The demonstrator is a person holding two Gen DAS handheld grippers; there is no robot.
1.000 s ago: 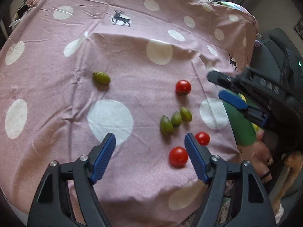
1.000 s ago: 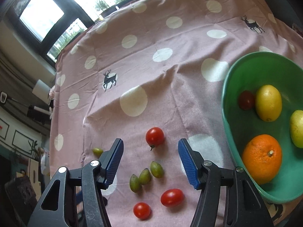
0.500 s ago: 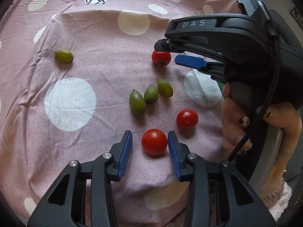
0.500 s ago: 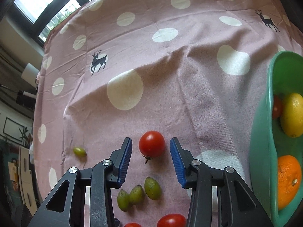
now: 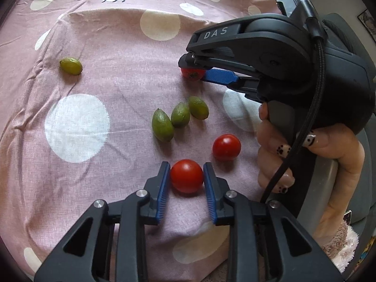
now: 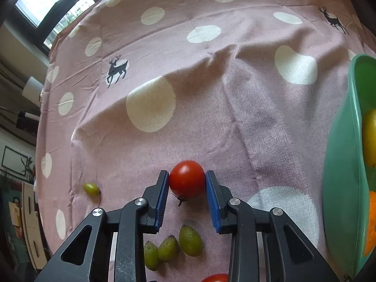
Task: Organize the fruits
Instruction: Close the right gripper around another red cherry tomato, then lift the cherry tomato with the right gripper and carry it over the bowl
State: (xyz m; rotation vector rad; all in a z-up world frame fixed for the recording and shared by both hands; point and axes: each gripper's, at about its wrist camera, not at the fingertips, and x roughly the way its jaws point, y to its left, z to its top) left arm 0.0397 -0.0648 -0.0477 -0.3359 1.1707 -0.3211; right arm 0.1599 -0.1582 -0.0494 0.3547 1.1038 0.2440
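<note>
My left gripper [image 5: 186,166] is closing its jaws, and the blue pads touch both sides of a red cherry tomato [image 5: 186,177] lying on the pink cloth. My right gripper [image 6: 187,174] is closing too, its pads against the sides of another red tomato [image 6: 187,179] with a dark stem. In the left wrist view the right gripper [image 5: 193,70] reaches in from the right over that tomato [image 5: 191,73]. A third tomato [image 5: 226,146] lies free. Three green oval fruits [image 5: 179,117] cluster between the grippers, and a single one [image 5: 71,65] lies far left.
A green bowl [image 6: 340,164] at the right edge holds a lemon [image 6: 370,136] and an orange [image 6: 371,223]. The polka-dot cloth [image 5: 117,47] has folds and deer prints. A hand [image 5: 305,155] holds the right gripper's handle. Windows lie beyond the table's far edge.
Both grippers came down and forward, each over a tomato, and their jaws narrowed from wide apart to touching the tomatoes' sides.
</note>
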